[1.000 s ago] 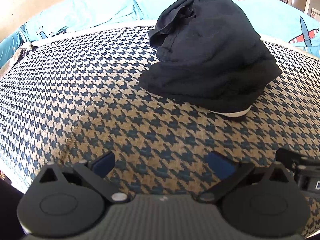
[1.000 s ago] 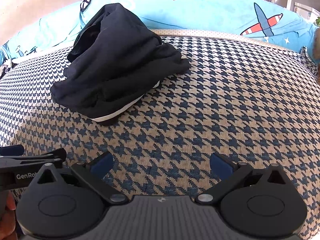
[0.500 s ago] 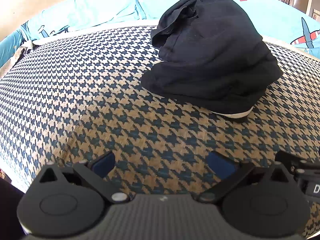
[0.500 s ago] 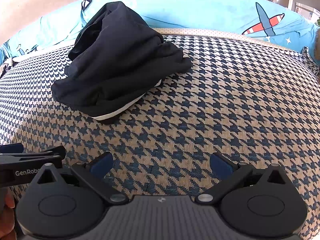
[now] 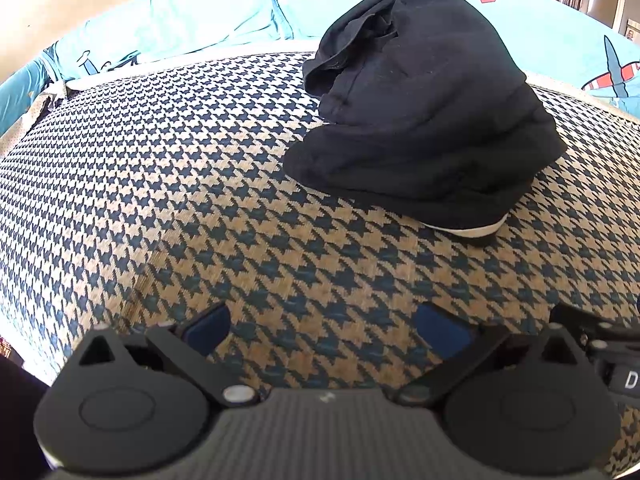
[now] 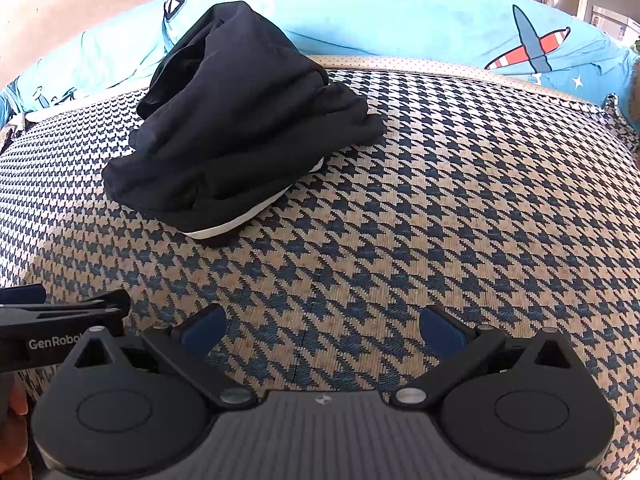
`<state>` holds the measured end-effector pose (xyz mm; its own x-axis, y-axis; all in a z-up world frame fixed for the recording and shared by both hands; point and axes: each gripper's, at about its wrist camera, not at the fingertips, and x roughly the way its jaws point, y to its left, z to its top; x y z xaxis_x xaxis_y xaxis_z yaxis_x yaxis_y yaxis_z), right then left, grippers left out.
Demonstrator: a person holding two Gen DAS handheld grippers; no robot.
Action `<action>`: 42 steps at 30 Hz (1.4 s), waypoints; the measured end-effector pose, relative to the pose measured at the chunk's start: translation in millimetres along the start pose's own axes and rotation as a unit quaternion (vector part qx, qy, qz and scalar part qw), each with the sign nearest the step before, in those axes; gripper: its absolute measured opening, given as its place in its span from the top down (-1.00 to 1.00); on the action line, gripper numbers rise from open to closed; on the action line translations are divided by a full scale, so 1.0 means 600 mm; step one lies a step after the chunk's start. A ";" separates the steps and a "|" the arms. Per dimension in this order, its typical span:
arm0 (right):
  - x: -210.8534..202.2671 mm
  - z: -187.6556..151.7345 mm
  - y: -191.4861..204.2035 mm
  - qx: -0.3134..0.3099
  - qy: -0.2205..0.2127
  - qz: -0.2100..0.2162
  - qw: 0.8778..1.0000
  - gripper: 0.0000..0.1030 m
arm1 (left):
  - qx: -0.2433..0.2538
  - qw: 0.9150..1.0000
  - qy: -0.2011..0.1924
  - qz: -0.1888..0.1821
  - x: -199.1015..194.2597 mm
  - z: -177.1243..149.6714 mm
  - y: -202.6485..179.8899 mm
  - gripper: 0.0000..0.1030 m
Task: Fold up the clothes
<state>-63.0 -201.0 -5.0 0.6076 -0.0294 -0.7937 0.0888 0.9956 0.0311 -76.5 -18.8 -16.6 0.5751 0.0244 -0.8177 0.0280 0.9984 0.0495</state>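
Note:
A black garment [image 5: 424, 120] lies heaped in a crumpled mound on the houndstooth-covered surface [image 5: 180, 184], a thin white edge showing under its near side. In the left wrist view it sits ahead and to the right of my left gripper [image 5: 322, 330], which is open and empty, well short of the cloth. In the right wrist view the same black garment [image 6: 240, 120] lies ahead and to the left of my right gripper [image 6: 322, 328], also open with nothing between its blue pads. The left gripper's body [image 6: 60, 328] shows at the lower left there.
A light blue cover with airplane prints [image 6: 460, 28] rises behind the houndstooth surface [image 6: 480, 200]. The houndstooth surface's left edge [image 5: 16, 280] drops off near my left gripper. A hand [image 6: 16, 420] shows at the bottom left of the right wrist view.
Both grippers have edged slightly forward toward the black garment, which looms a little larger. Both stay open; the garment itself has not moved.

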 end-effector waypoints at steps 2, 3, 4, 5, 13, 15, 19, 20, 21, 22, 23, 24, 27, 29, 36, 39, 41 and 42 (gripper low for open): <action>0.000 0.000 0.000 0.000 0.000 0.000 1.000 -1.00 | 0.000 1.000 0.000 0.000 0.001 0.000 0.000 -1.00; 0.000 0.000 0.000 0.000 0.000 0.000 1.000 -1.00 | 0.001 1.000 0.000 0.001 0.001 0.000 0.001 -1.00; 0.000 0.000 0.000 0.000 0.000 0.000 1.000 -1.00 | 0.001 1.000 -0.001 0.000 0.000 -0.001 0.000 -1.00; 0.000 0.000 0.000 -0.001 0.000 0.000 1.000 -1.00 | 0.002 1.000 -0.001 0.000 0.000 -0.001 0.000 -1.00; 0.000 0.000 0.002 -0.002 -0.001 0.000 1.000 -1.00 | 0.010 1.000 -0.008 0.002 -0.004 -0.001 -0.005 -1.00; 0.000 0.000 0.001 -0.003 -0.001 0.000 1.000 -1.00 | 0.010 1.000 -0.008 0.002 -0.003 -0.001 -0.005 -1.00; 0.001 0.001 0.000 -0.002 -0.001 0.000 1.000 -1.00 | 0.009 1.000 -0.008 0.001 -0.001 0.001 -0.006 -1.00; 0.001 0.001 0.000 -0.001 -0.001 0.000 1.000 -1.00 | 0.009 1.000 -0.007 0.000 -0.001 0.002 -0.006 -1.00; 0.001 0.001 0.000 0.000 -0.001 0.000 1.000 -1.00 | 0.009 1.000 -0.007 -0.002 0.000 0.002 -0.006 -1.00; 0.001 0.002 0.000 0.000 -0.001 0.001 1.000 -1.00 | 0.009 1.000 -0.007 -0.002 0.000 0.003 -0.007 -1.00; 0.000 0.002 0.001 0.000 -0.002 0.001 1.000 -1.00 | 0.010 1.000 -0.006 -0.003 0.000 0.003 -0.009 -1.00; 0.000 0.002 0.002 0.000 -0.003 0.001 1.000 -1.00 | 0.011 1.000 -0.007 -0.002 0.000 0.003 -0.010 -1.00; 0.000 0.004 0.003 0.000 -0.004 0.000 1.000 -1.00 | 0.012 1.000 -0.006 -0.001 0.001 0.005 -0.011 -1.00; 0.000 0.005 0.003 0.001 -0.005 0.000 1.000 -1.00 | 0.008 1.000 -0.004 -0.002 0.002 0.007 -0.009 -1.00; 0.000 0.015 0.004 0.003 -0.012 0.001 1.000 -1.00 | 0.003 1.000 -0.001 -0.008 0.004 0.018 -0.002 -1.00; 0.001 0.023 0.004 0.004 -0.013 0.000 1.000 -1.00 | 0.003 1.000 -0.002 -0.011 0.004 0.027 0.002 -1.00; 0.003 0.028 0.004 0.005 -0.013 0.000 1.000 -1.00 | 0.002 1.000 -0.005 -0.012 0.003 0.034 0.003 -1.00; 0.003 0.030 0.004 0.005 -0.013 -0.001 1.000 -1.00 | 0.002 1.000 -0.004 -0.012 0.004 0.037 0.004 -1.00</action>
<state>-47.3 -200.4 4.5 0.6279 -0.0329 -0.7776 0.0980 0.9945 0.0370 -57.0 -17.8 -5.8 0.5803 -0.0004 -0.8144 0.0447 0.9985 0.0313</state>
